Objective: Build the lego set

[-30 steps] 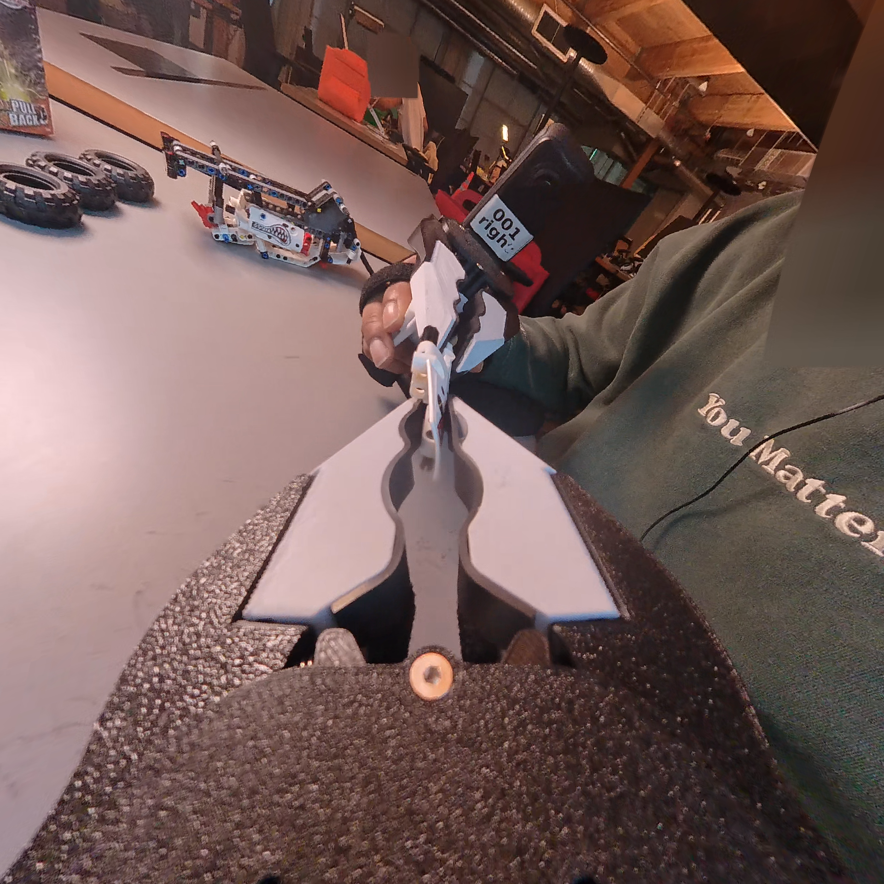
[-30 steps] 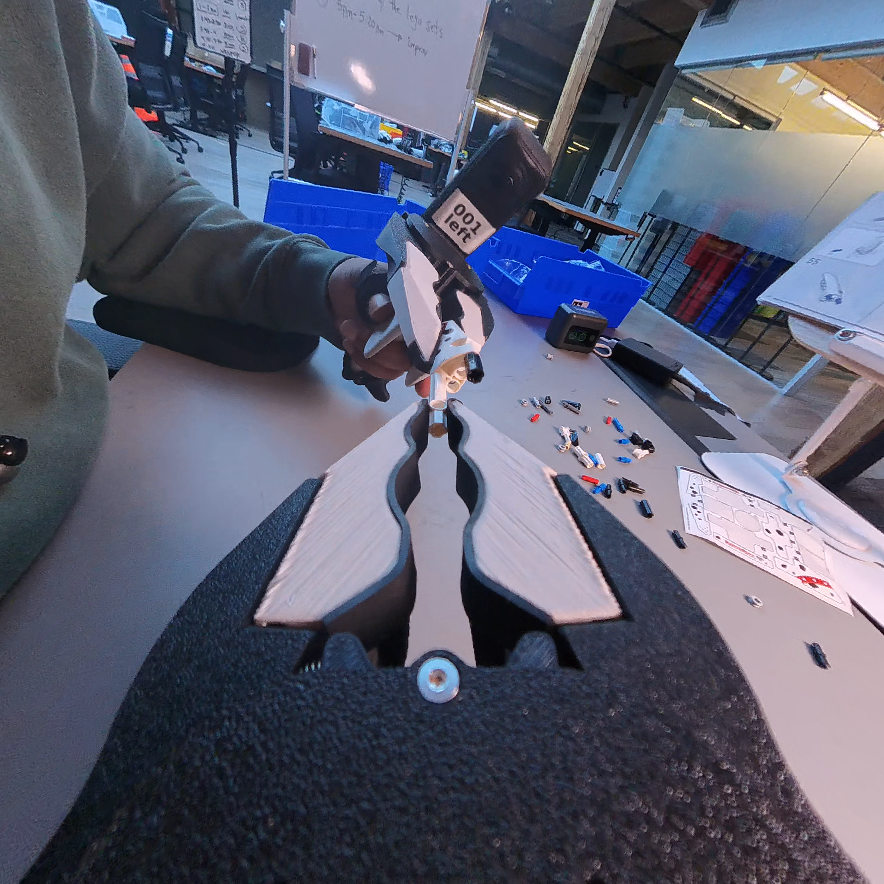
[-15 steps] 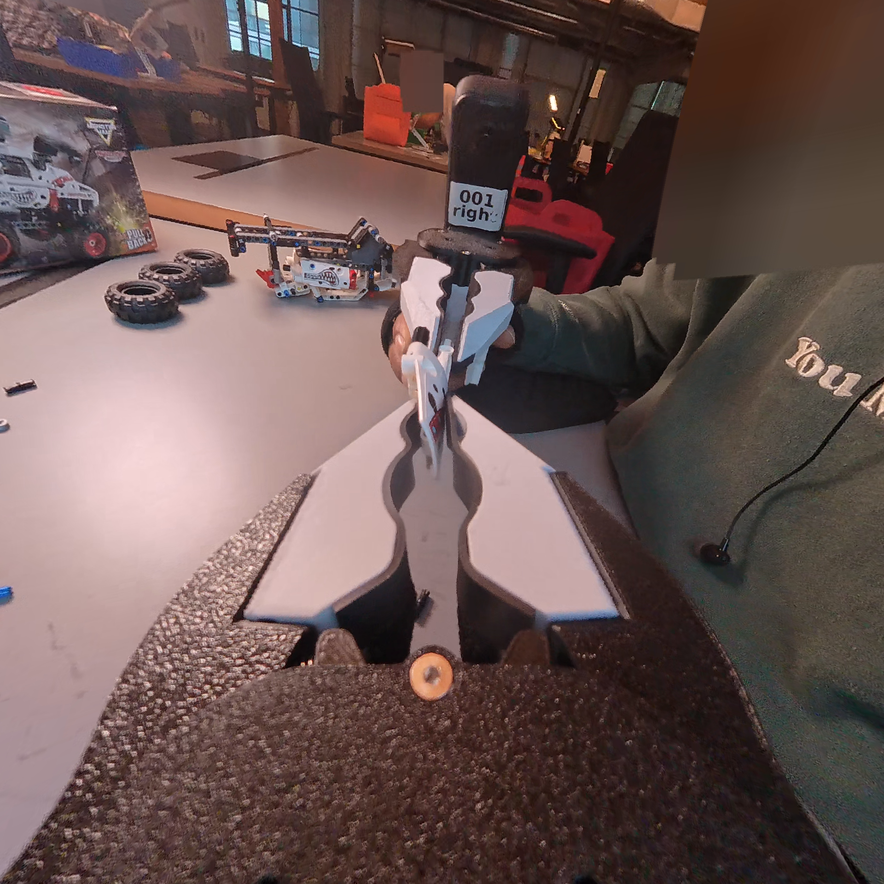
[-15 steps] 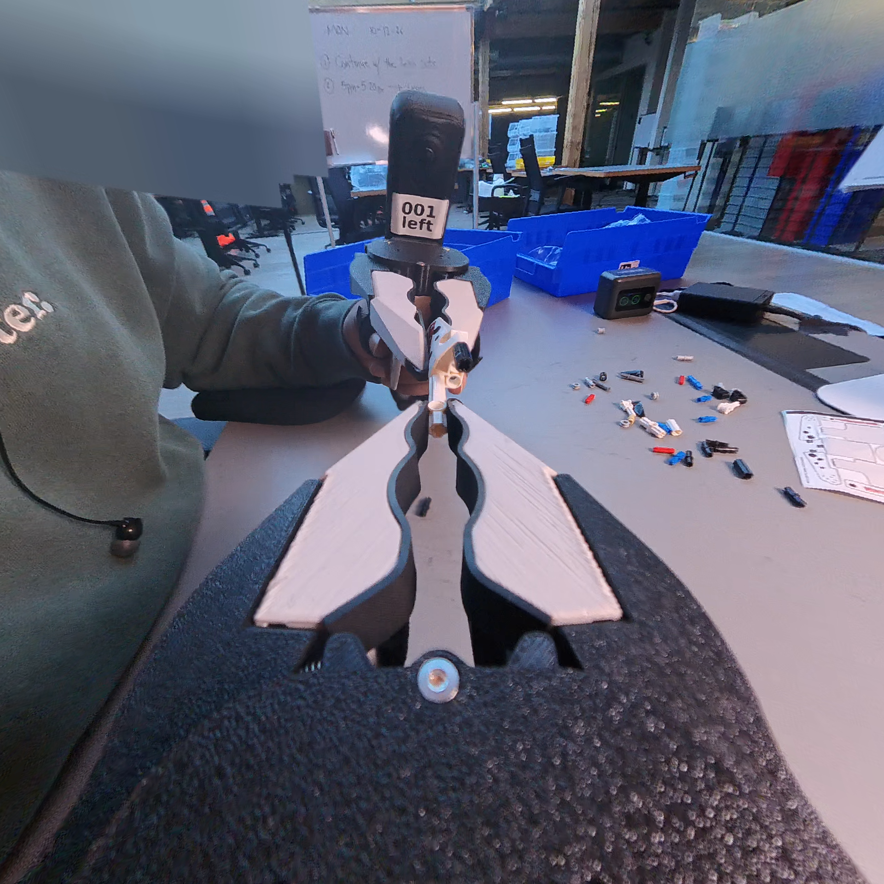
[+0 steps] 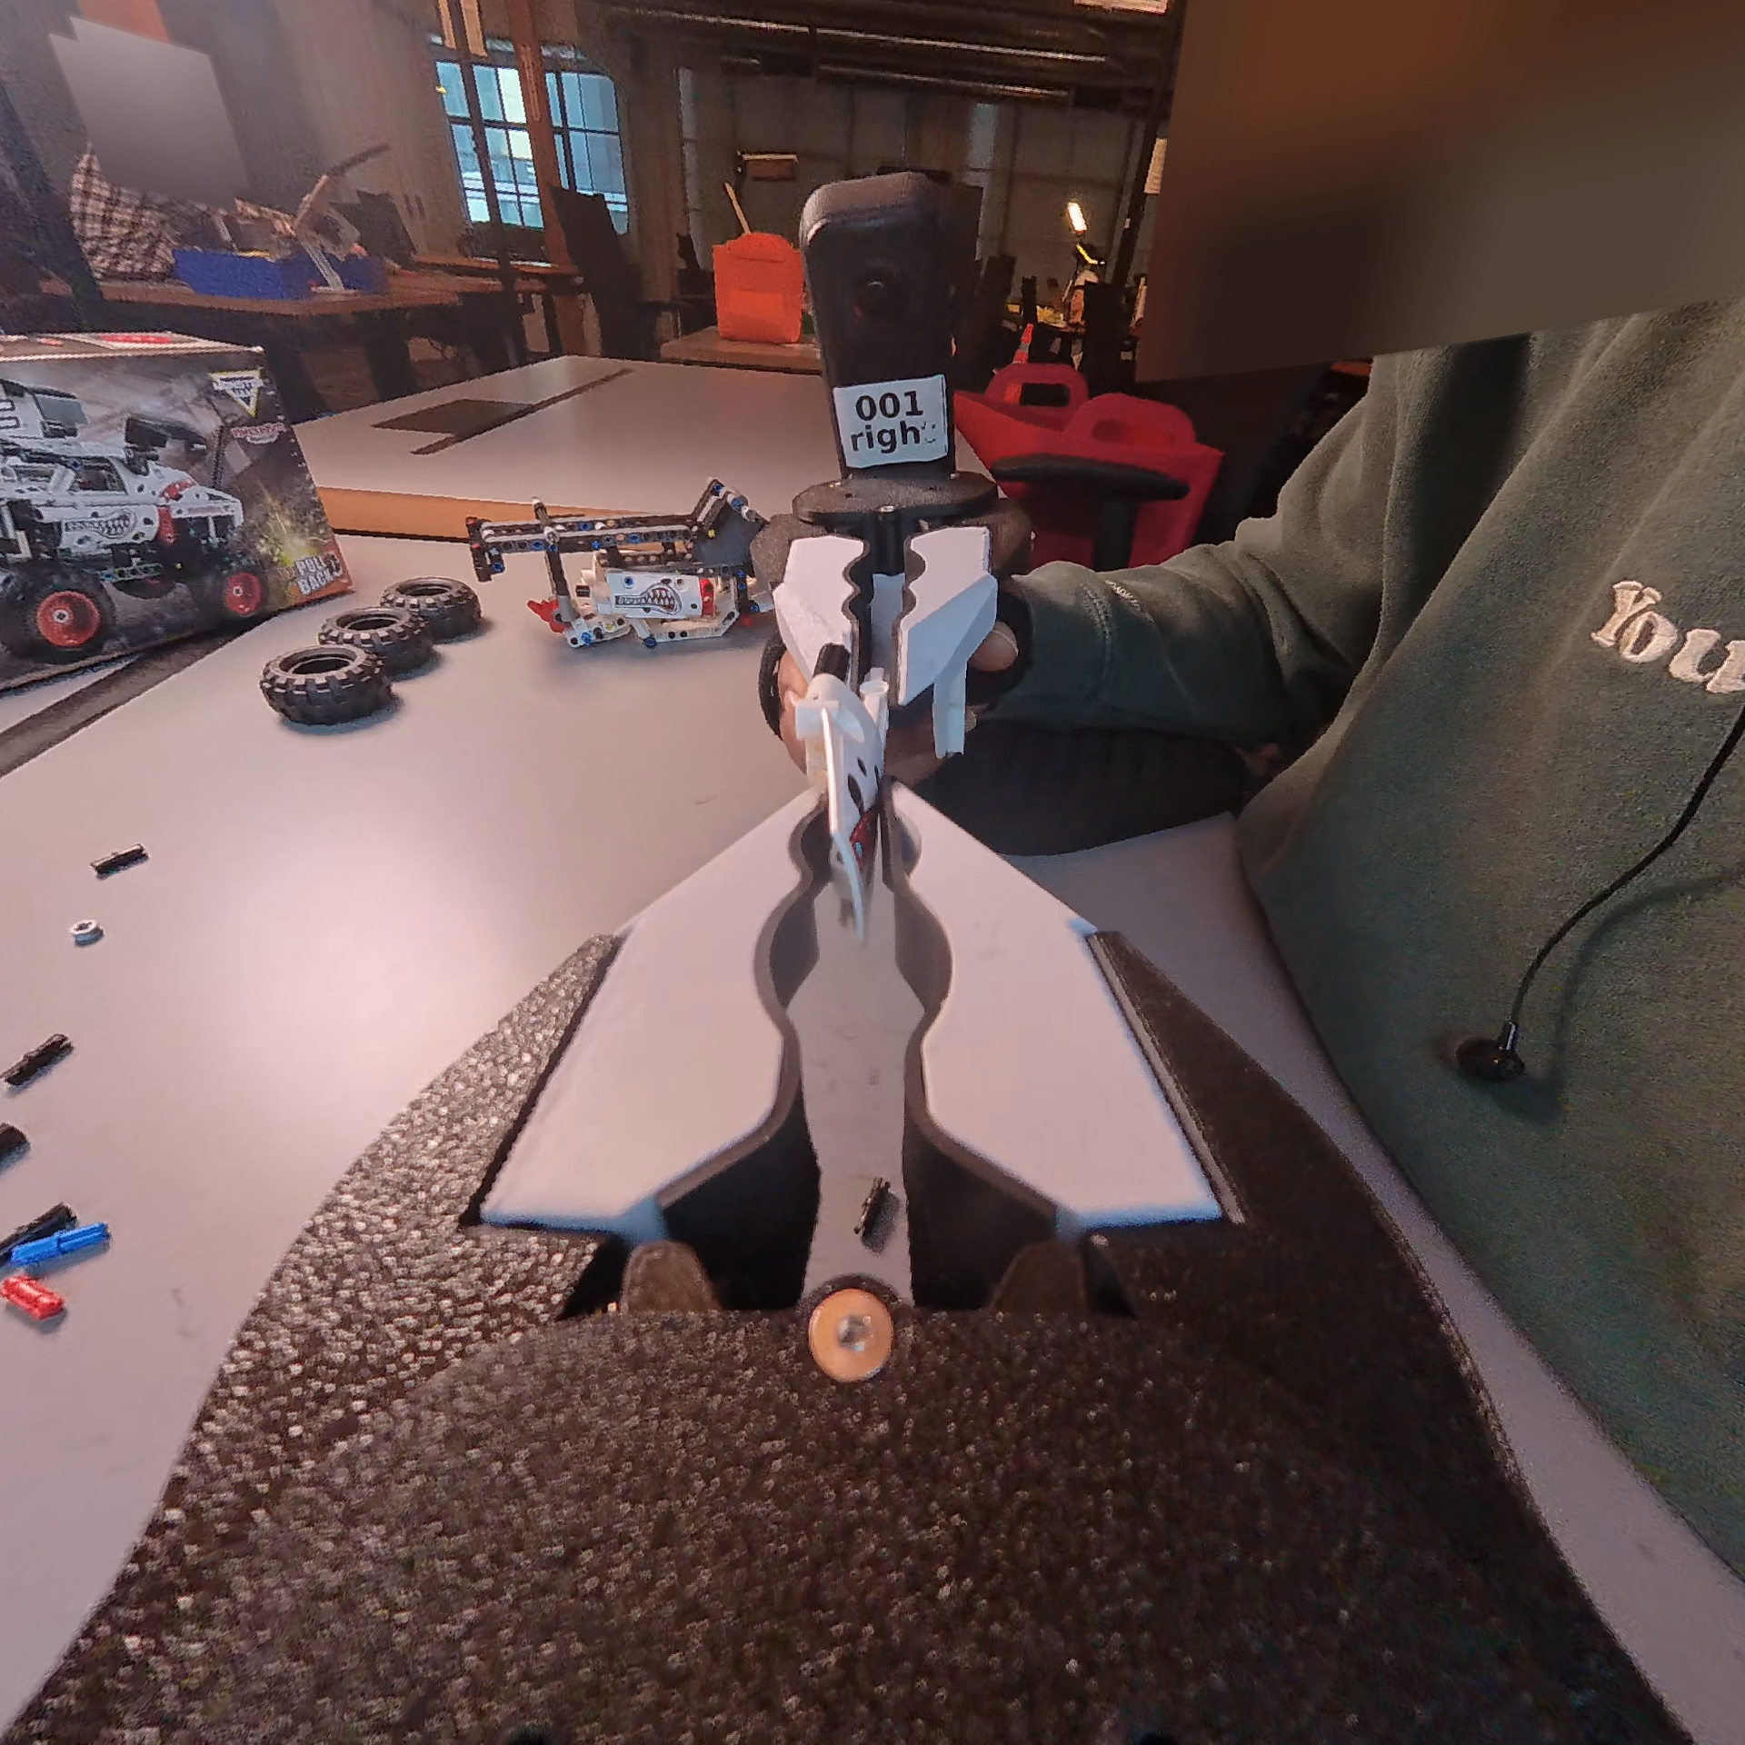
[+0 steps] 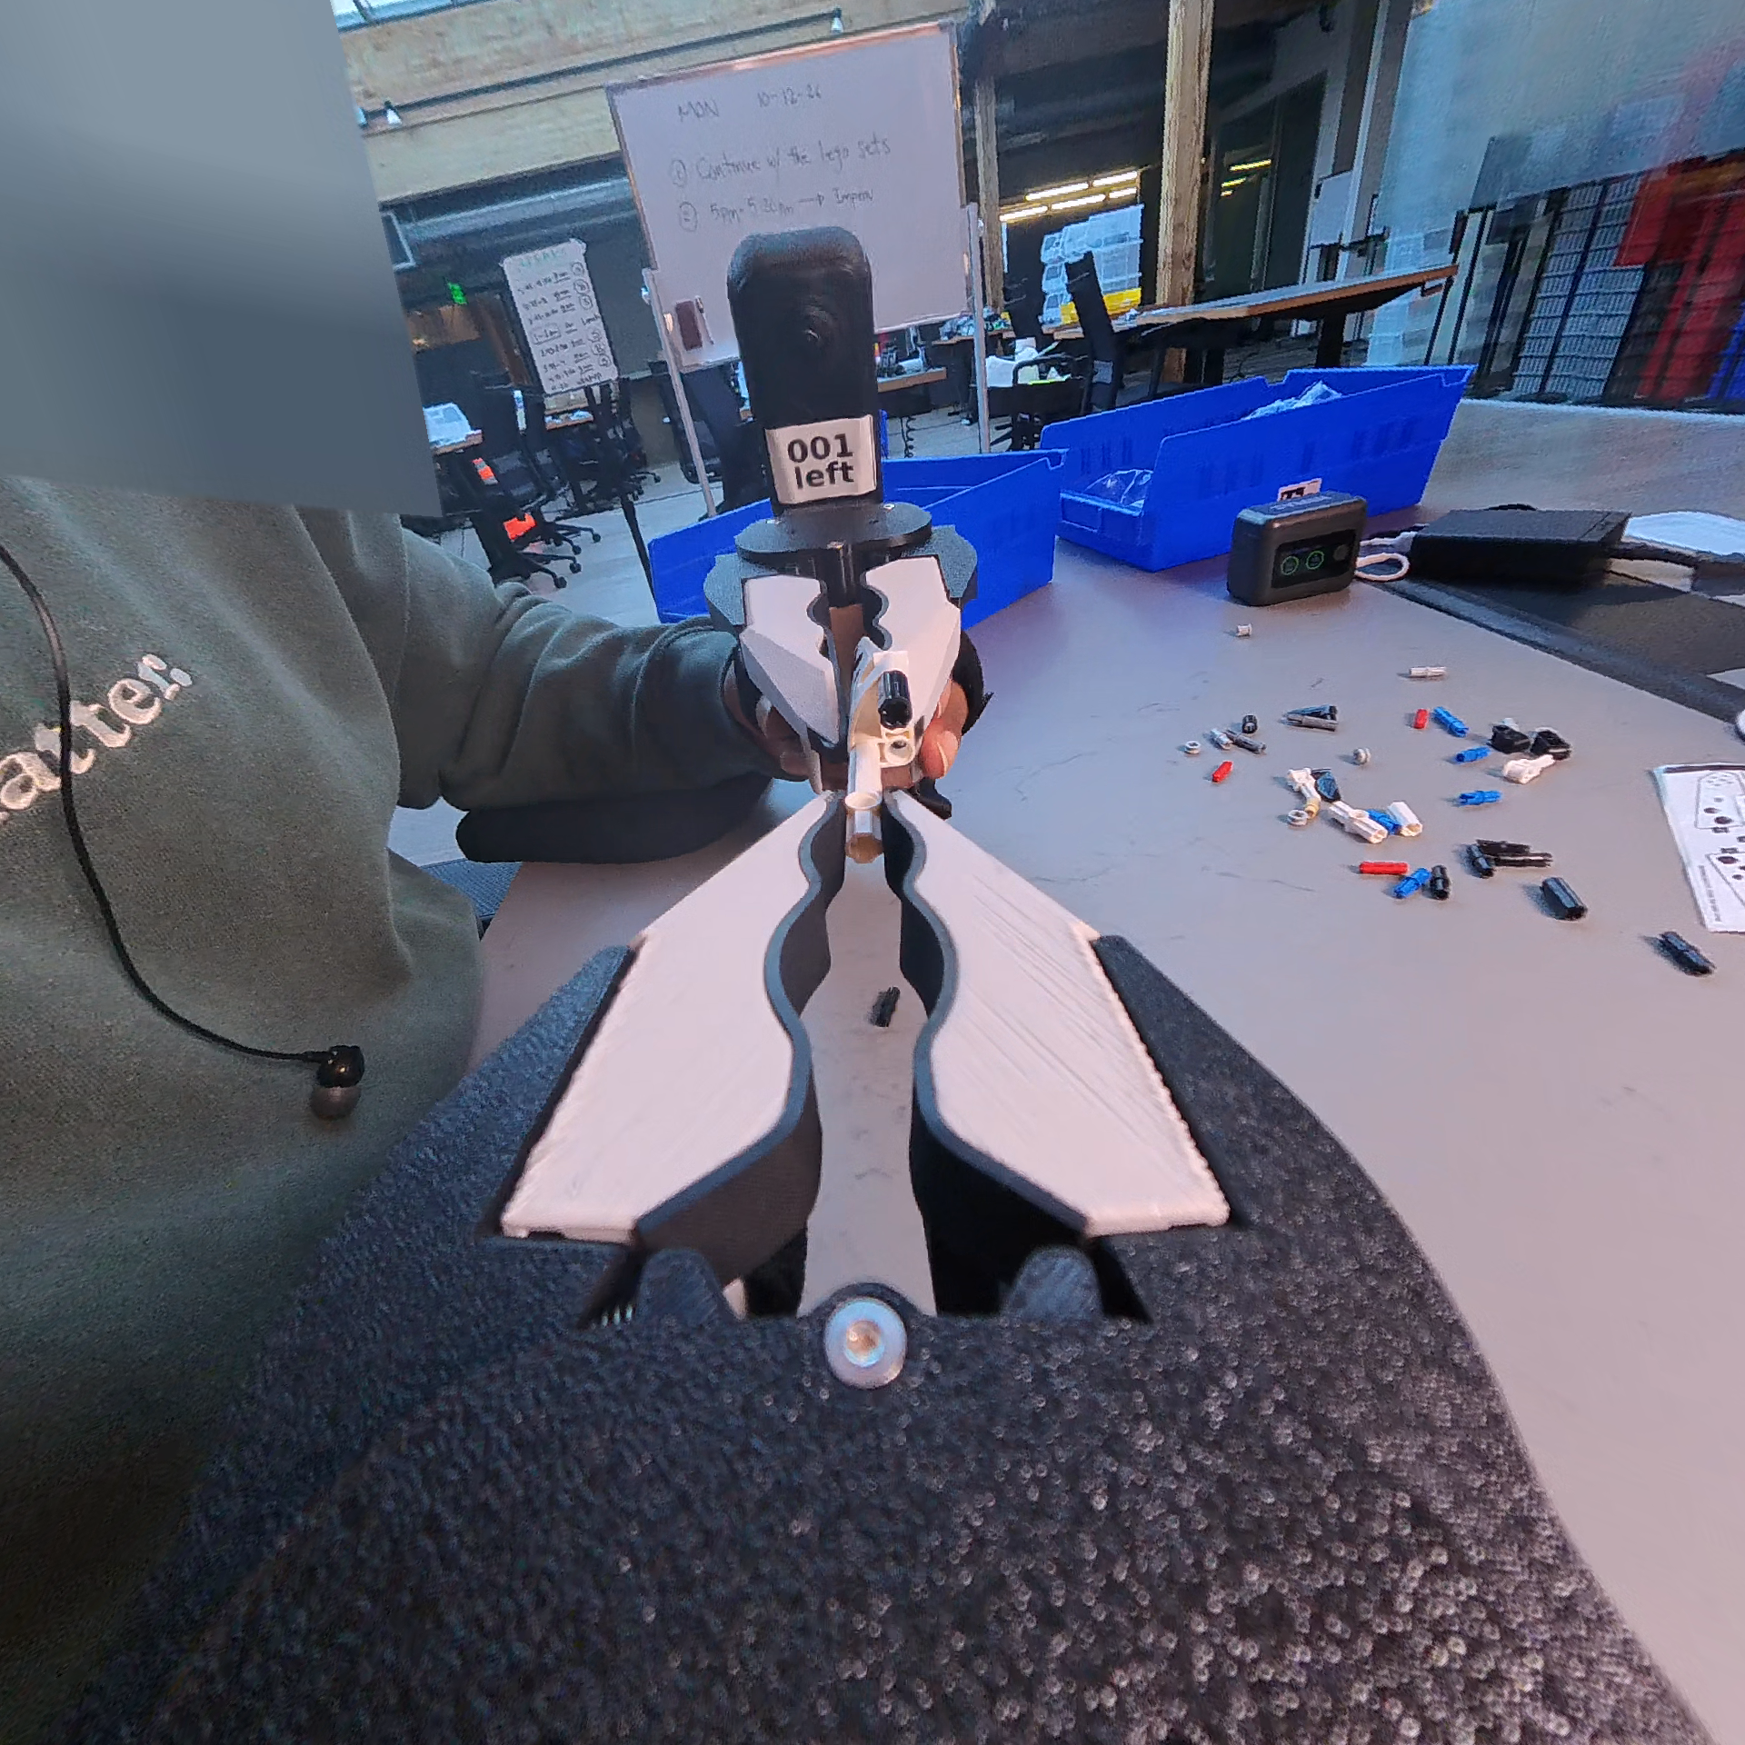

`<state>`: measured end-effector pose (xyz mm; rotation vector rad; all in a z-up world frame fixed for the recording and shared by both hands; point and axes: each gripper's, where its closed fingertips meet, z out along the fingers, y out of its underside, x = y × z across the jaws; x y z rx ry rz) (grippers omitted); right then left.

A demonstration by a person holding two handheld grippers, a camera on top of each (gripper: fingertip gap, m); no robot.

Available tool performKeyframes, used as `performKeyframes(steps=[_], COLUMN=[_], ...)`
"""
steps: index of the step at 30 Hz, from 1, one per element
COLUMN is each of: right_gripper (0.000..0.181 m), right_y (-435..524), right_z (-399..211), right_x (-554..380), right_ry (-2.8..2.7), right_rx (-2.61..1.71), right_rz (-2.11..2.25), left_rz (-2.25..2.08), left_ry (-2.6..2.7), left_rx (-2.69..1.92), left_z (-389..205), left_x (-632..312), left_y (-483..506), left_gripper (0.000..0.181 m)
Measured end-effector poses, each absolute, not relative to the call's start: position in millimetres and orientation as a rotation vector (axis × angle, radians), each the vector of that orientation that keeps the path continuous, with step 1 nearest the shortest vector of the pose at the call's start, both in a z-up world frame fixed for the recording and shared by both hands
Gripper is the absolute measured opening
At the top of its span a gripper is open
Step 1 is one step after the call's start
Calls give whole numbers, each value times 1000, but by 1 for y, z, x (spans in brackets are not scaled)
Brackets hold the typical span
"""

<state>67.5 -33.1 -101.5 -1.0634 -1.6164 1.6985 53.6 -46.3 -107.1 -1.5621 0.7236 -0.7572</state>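
A loose black pin point(image 5: 876, 1212) lies on the table point(image 5: 397, 906) under my claws. Left claw point(image 5: 855, 831) pinches the white panel piece point(image 5: 843, 746); right claw point(image 6: 864, 821) clamps its other end. Chassis point(image 5: 642, 576) waits beyond. Any twist risks snapping it free.

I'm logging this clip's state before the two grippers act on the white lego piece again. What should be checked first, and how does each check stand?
1. Left gripper shut on the white lego piece: ok.
2. Right gripper shut on the same piece's other end: ok.
3. Piece held above the table, not resting on it: ok.
4. Black pin fully seated in the piece: cannot tell.
5. Loose black pin lying on the table under the grippers, possibly dropped: not ok.
6. Partly built truck chassis and three tyres out of the way: ok.
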Motion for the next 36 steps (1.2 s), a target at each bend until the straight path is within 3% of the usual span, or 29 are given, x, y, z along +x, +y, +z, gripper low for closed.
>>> performKeyframes(steps=[6,11,24,36], right_gripper=[7,28,9,6], right_y=[-27,-8,-12,-16], right_z=[-111,-124,-130,-129], right_x=[62,59,55,58], right_ry=[-1633,-1670,-1687,-1709], right_rx=[-1096,-1032,-887,-973], right_rz=[1602,1315,1129,1271], left_rz=[-924,-1274,-1489,-1436], left_ry=[589,213,106,157], left_rx=[-1696,-1794,-1833,-1825], left_z=[-116,-124,-134,-130], left_x=[47,30,36,36], left_y=[-39,-29,-32,-33], left_gripper=[10,9,10,10])
